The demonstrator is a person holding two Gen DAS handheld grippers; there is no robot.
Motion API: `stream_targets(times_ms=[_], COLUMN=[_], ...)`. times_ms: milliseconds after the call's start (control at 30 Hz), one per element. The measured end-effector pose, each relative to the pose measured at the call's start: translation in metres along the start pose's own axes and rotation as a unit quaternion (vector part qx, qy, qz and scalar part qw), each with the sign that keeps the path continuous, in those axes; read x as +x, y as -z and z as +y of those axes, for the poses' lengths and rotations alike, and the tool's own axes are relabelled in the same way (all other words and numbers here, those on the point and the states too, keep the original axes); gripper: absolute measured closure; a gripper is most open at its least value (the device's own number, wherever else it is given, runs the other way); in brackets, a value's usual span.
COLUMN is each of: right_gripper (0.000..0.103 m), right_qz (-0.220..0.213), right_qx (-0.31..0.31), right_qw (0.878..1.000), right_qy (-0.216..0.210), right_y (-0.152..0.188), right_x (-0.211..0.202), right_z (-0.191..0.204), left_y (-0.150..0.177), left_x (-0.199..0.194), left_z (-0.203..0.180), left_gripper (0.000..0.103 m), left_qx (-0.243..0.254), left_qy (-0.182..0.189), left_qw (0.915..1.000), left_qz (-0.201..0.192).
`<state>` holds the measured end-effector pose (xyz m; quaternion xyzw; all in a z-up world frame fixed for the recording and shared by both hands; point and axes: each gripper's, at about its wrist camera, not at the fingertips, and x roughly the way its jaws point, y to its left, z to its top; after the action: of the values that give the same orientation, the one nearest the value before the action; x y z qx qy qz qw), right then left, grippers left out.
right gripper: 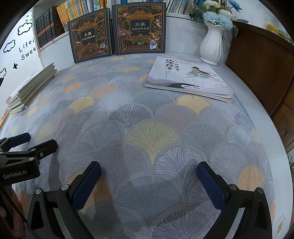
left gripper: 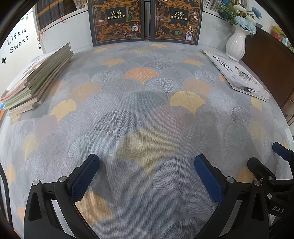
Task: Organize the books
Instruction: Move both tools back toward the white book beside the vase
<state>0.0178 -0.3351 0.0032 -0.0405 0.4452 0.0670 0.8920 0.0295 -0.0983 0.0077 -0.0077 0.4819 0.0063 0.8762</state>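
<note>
Overhead, both grippers, left (left gripper: 147, 176) and right (right gripper: 148, 182), gape over fan-patterned cloth (left gripper: 147, 110); shelves (right gripper: 82, 9) seemingly behind.

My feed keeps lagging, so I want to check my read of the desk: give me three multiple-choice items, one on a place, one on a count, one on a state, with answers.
1. Where does the white picture book lie?
A. On the stack of books
B. Flat on the cloth, in front of the vase
C. Upright against the shelf

2. How many dark encyclopedia volumes stand at the back?
A. One
B. Two
C. Four

3. How is the right tool?
A. Open, empty
B. Shut on a book
C. Shut, empty

Answers:
1 B, it lies flat near the white vase.
2 B, volumes 7 and 8.
3 A, only cloth shows between its fingers.
</note>
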Motion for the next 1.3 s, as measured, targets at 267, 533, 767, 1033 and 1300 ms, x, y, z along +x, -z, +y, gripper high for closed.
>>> stream_targets(times_ms=[267,533,767,1033,1300], right_gripper=[0.000,0.000,0.000,0.000,0.000], right_qz=[0.000,0.000,0.000,0.001,0.001], right_qx=[0.000,-0.001,-0.001,-0.001,-0.001], right_qw=[1.000,1.000,1.000,1.000,1.000], right_qy=[0.000,0.000,0.000,0.000,0.000], right_y=[-0.0003,-0.0005,-0.0002,-0.0003,-0.0003], right_x=[0.0000,0.0003,0.0003,0.0000,-0.0002], right_z=[0.0004,0.0001,0.0003,-0.0001,0.0000], left_y=[0.0002,0.0003,0.0003,-0.0003,-0.0017], left_x=[-0.0001,-0.0001,-0.0001,0.0003,0.0003], left_z=[-0.0003,-0.0006,-0.0007,-0.0012,-0.0018], left_gripper=[0.000,0.000,0.000,0.000,0.000], left_qx=[0.000,-0.001,0.000,-0.001,0.000], left_qy=[-0.001,-0.001,0.000,-0.003,-0.004], left_qw=[1.0000,1.0000,1.0000,1.0000,1.0000], left_qz=[0.000,0.000,0.000,0.000,0.000])
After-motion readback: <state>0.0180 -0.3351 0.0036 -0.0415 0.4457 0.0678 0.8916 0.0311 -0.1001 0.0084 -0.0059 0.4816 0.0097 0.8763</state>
